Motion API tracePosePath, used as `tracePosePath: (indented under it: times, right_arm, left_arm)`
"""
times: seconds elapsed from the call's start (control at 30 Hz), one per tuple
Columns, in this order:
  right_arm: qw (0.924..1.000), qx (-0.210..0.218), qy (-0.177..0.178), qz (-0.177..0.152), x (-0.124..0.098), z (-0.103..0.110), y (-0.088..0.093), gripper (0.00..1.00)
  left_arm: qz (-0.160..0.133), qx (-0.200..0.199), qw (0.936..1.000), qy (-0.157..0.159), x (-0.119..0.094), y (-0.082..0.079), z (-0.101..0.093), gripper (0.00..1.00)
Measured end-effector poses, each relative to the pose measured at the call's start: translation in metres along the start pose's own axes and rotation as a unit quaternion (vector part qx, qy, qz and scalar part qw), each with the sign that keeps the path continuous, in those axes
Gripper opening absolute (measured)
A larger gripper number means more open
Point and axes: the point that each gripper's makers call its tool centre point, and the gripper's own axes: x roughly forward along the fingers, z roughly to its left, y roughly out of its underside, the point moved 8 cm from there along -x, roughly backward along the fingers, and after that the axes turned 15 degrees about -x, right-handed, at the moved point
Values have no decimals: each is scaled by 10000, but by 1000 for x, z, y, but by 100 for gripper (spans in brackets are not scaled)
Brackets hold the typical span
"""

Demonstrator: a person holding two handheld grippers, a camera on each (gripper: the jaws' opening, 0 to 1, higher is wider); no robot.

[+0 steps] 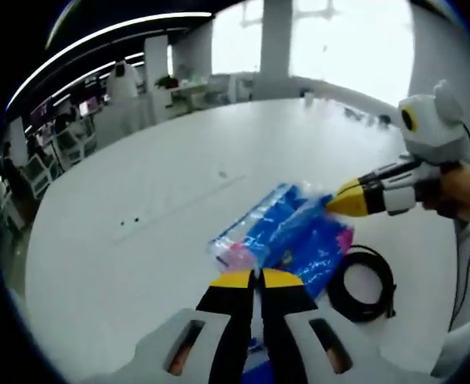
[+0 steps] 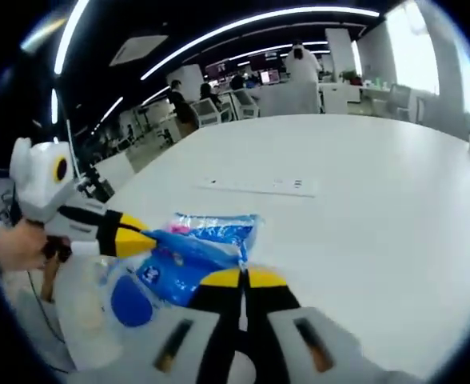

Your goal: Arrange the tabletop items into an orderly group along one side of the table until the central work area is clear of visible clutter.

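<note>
A blue plastic packet (image 1: 287,236) with pink and white print lies on the white table (image 1: 179,176), in the left gripper view just beyond my left gripper (image 1: 256,278). Its jaws are pressed together at the packet's near edge. My right gripper (image 1: 340,202) comes in from the right, its yellow tips closed on the packet's far corner. In the right gripper view the same packet (image 2: 195,244) stretches between my right gripper (image 2: 243,278), jaws together at its corner, and the left gripper (image 2: 139,238) at the left, held by a hand.
A coiled black cable (image 1: 364,284) lies on the table right of the packet. A recessed socket strip (image 2: 259,186) runs across the table's middle. Office desks, chairs and people stand beyond the far edge. The table's wide white surface (image 2: 363,200) stretches away.
</note>
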Motion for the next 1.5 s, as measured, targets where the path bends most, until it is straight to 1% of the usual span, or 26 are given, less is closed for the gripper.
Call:
tracePosePath:
  times: [0.03, 0.07, 0.13, 0.2, 0.3, 0.33, 0.37, 0.4, 0.6, 0.67, 0.7, 0.8, 0.87, 0.9, 0.93, 1.0, 1.07, 1.13, 1.37, 1.5]
  right_arm:
    - [10000, -5, 17, 4, 0, -2, 1, 0]
    - [10000, -13, 55, 14, 0, -5, 3, 0]
    - [9999, 55, 117, 38, 2, -10, 5, 0]
    - [9998, 156, 151, 39, 3, -14, 7, 0]
    - [9996, 219, 173, 38, 6, -20, 11, 0]
    - [9995, 275, 160, 32, 6, -22, 12, 0]
    - [9990, 418, 164, 7, 6, -24, 13, 0]
    - [9989, 444, 169, -4, 6, -26, 14, 0]
    - [9991, 354, 217, 82, 10, -29, 18, 0]
    - [9990, 345, 265, 110, 12, -31, 20, 0]
    - [9990, 333, 279, 133, 13, -32, 21, 0]
    - [9987, 340, 316, 211, 16, -35, 25, 0]
    - [9984, 371, 343, 242, 16, -37, 28, 0]
    - [9983, 400, 308, 274, 16, -37, 31, 0]
    - [9979, 454, 303, 351, 17, -37, 35, 0]
    - [9972, 547, 350, 373, 16, -36, 39, 0]
    - [9972, 547, 355, 365, 16, -36, 39, 0]
    - [9974, 490, 349, 396, 16, -36, 40, 0]
    - [9978, 365, 381, 407, 19, -40, 41, 0]
    - [9972, 484, 411, 407, 20, -42, 44, 0]
  left_arm:
    - [44, 43, 10000, 15, 3, -1, -1, 0]
    - [87, 237, 9997, 44, 6, -2, -4, 0]
    - [159, 432, 9989, 77, 13, -4, -7, 0]
    - [180, 456, 9988, 75, 18, -5, -8, 0]
    - [199, 387, 9990, 112, 24, -8, -8, 0]
    - [202, 417, 9988, 127, 26, -8, -9, 0]
    - [227, 455, 9986, 155, 26, -7, -10, 0]
    - [246, 457, 9985, 172, 27, -6, -11, 0]
    - [273, 272, 9990, 207, 34, -3, -12, 0]
    - [275, 410, 9985, 234, 37, -2, -14, 0]
    - [328, 518, 9978, 263, 40, -1, -15, 0]
    - [366, 551, 9974, 269, 46, 0, -15, 0]
    - [425, 750, 9957, 337, 49, 2, -16, 0]
    - [474, 821, 9950, 320, 50, 4, -15, 0]
    - [496, 798, 9950, 329, 52, 5, -15, 0]
    - [543, 747, 9950, 379, 55, 7, -15, 0]
    - [597, 794, 9945, 344, 57, 9, -15, 0]
    - [631, 734, 9947, 335, 59, 11, -15, 0]
    - [619, 691, 9951, 338, 62, 12, -17, 0]
    - [553, 686, 9954, 389, 64, 13, -16, 0]
